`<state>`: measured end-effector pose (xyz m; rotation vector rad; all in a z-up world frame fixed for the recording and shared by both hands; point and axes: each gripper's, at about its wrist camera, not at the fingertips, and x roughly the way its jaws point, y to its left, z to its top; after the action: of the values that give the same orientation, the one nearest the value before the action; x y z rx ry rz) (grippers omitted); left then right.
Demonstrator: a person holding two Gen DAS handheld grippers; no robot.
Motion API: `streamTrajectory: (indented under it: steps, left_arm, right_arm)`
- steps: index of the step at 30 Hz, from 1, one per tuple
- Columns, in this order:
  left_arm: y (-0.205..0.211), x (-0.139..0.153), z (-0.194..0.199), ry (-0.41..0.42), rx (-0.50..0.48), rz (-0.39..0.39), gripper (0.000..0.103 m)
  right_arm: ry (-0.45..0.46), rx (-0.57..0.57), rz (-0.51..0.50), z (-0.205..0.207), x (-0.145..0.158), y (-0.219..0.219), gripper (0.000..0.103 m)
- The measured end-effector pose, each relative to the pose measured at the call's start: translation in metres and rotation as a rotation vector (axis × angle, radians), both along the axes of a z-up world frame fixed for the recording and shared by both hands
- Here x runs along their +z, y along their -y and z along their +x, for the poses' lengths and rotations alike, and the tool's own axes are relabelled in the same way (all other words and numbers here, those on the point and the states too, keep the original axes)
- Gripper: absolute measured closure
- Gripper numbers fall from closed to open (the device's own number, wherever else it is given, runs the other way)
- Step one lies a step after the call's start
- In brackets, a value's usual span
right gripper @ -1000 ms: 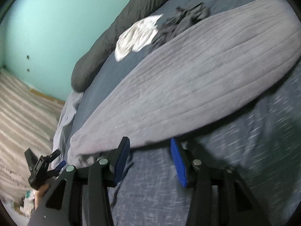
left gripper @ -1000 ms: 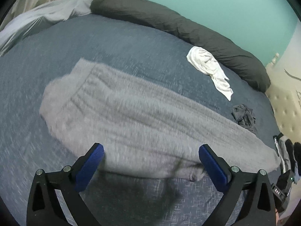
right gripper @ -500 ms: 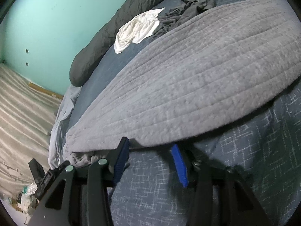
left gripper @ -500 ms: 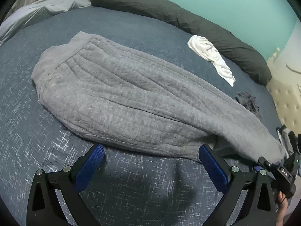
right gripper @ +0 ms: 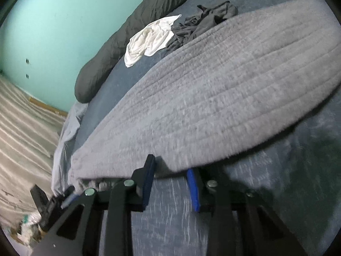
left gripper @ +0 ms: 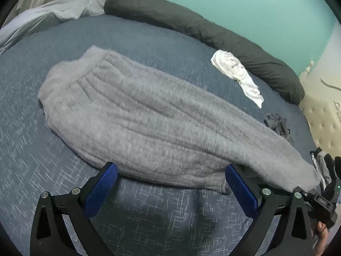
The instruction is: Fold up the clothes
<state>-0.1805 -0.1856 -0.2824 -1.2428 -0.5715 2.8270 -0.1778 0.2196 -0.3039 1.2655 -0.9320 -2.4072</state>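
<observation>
From the left wrist camera, big grey pants (left gripper: 153, 125) lie flat across the blue bed (left gripper: 149, 217). The left gripper (left gripper: 170, 183) has its blue pads spread wide apart at the near edge of the pants, holding nothing. A white shirt (left gripper: 236, 74) lies beside a long dark pillow (left gripper: 213, 29).

From the right wrist camera, the right gripper (right gripper: 170, 183) is closing. The near edge of the grey pants (right gripper: 213, 98) sits between its pads, but I cannot tell if they pinch it. Dark clothes (right gripper: 204, 23) lie next to the white shirt (right gripper: 149, 40).
</observation>
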Motion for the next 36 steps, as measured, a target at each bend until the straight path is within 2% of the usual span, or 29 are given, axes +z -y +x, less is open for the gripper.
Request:
streamTrajectory:
  steps: [5, 6, 9, 12, 18, 22, 32, 34, 36]
  left_arm:
    - [0.005, 0.009, -0.001, -0.025, 0.009, -0.007, 0.0]
    - [0.005, 0.011, -0.001, -0.029, 0.009, -0.007, 0.0]
    - [0.005, 0.015, -0.001, -0.042, 0.004, -0.013, 0.0]
    - [0.006, 0.016, 0.0, -0.048, 0.003, -0.022, 0.0]
    - [0.01, 0.013, 0.0, -0.044, 0.007, -0.01, 0.0]
    - [0.008, 0.011, -0.001, -0.042, -0.007, -0.026, 0.0]
    - [0.009, 0.008, 0.0, -0.041, -0.01, -0.018, 0.0]
    - [0.01, 0.006, 0.0, -0.038, -0.006, -0.015, 0.0]
    - [0.01, 0.006, 0.0, -0.037, -0.004, -0.014, 0.0]
  right_arm:
    - [-0.068, 0.022, 0.071, 0.008, 0.045, 0.0, 0.065]
    - [-0.086, 0.036, 0.097, 0.005, 0.054, 0.002, 0.06]
    - [-0.128, 0.105, 0.192, -0.018, 0.079, 0.014, 0.056]
    - [-0.124, 0.224, 0.3, -0.055, 0.088, 0.034, 0.054]
    - [-0.094, 0.453, 0.513, -0.125, 0.076, 0.08, 0.054]
    - [-0.096, 0.57, 0.638, -0.149, 0.063, 0.103, 0.054]
    - [-0.076, 0.76, 0.759, -0.179, 0.033, 0.138, 0.054]
    - [-0.081, 0.788, 0.763, -0.18, 0.029, 0.14, 0.058]
    - [-0.09, 0.821, 0.776, -0.179, 0.025, 0.141, 0.074]
